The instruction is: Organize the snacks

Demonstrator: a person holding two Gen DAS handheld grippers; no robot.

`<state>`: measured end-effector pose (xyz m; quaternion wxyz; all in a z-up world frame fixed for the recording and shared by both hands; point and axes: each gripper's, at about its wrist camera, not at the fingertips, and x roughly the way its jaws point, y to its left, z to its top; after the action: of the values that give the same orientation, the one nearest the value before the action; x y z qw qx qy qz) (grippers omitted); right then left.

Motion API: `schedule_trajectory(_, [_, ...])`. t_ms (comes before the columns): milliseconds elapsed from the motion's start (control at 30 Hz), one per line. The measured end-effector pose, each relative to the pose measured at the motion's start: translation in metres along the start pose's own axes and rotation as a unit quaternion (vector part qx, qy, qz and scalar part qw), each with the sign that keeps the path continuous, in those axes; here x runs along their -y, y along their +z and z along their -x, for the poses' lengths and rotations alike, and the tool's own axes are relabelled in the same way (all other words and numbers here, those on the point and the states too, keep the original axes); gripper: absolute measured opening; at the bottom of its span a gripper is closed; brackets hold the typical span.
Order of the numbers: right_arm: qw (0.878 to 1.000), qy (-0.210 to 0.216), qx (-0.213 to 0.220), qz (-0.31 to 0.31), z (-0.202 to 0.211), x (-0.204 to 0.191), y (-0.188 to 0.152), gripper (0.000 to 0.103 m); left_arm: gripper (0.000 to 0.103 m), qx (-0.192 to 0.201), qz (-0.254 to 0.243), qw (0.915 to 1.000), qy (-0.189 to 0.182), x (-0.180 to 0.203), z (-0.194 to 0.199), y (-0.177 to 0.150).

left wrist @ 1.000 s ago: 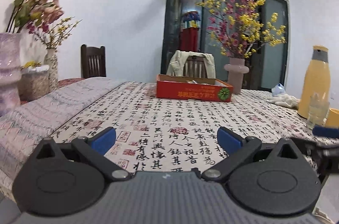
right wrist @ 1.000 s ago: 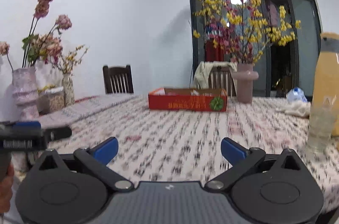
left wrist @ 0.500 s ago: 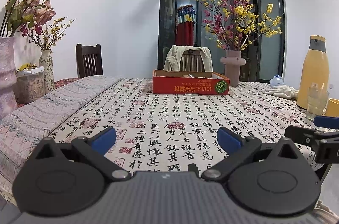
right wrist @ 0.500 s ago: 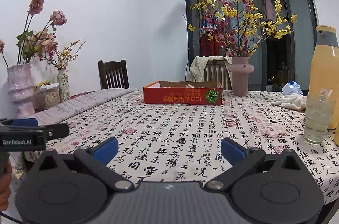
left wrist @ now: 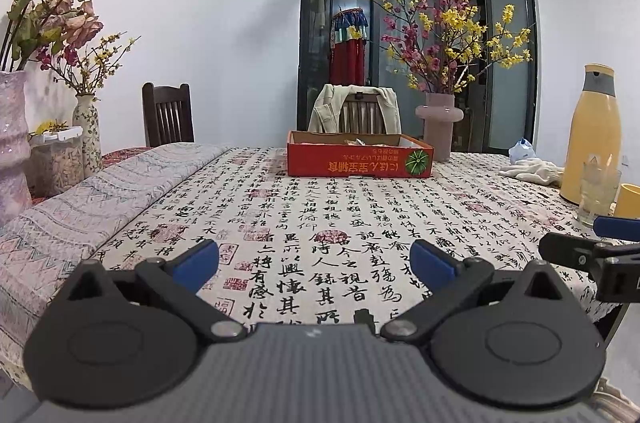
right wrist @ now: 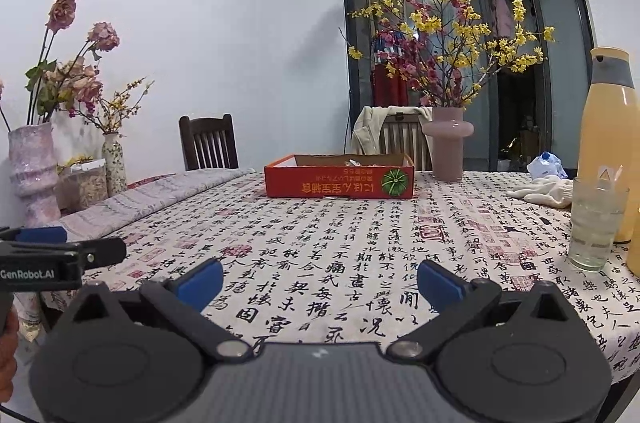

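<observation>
Table (left wrist: 304, 223), calligraphy cloth: one red snack box (left wrist: 359, 159) at far edge, one pink vase (left wrist: 439, 127) beside it. Left gripper (left wrist: 314, 261) and right gripper (right wrist: 320, 281) both wide open, empty, over near edge.

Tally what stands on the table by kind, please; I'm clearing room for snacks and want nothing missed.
Red cardboard box: 1
Pink vase of flowers: 1
Yellow flask: 1
Drinking glass: 1
Yellow cup: 1
White cloth: 1
Blue-and-white bag: 1
Total: 7
</observation>
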<state>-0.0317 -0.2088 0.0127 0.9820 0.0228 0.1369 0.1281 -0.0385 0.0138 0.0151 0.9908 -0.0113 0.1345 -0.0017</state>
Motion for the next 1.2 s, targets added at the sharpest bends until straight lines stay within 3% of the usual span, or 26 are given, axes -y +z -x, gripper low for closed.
schedule_trajectory(1200, [1.0, 0.005, 0.001, -0.003, 0.0, -0.0011, -0.0003, 0.103, 0.103, -0.002, -0.001, 1.0, -0.001, 0.0018, 0.0002, -0.0029])
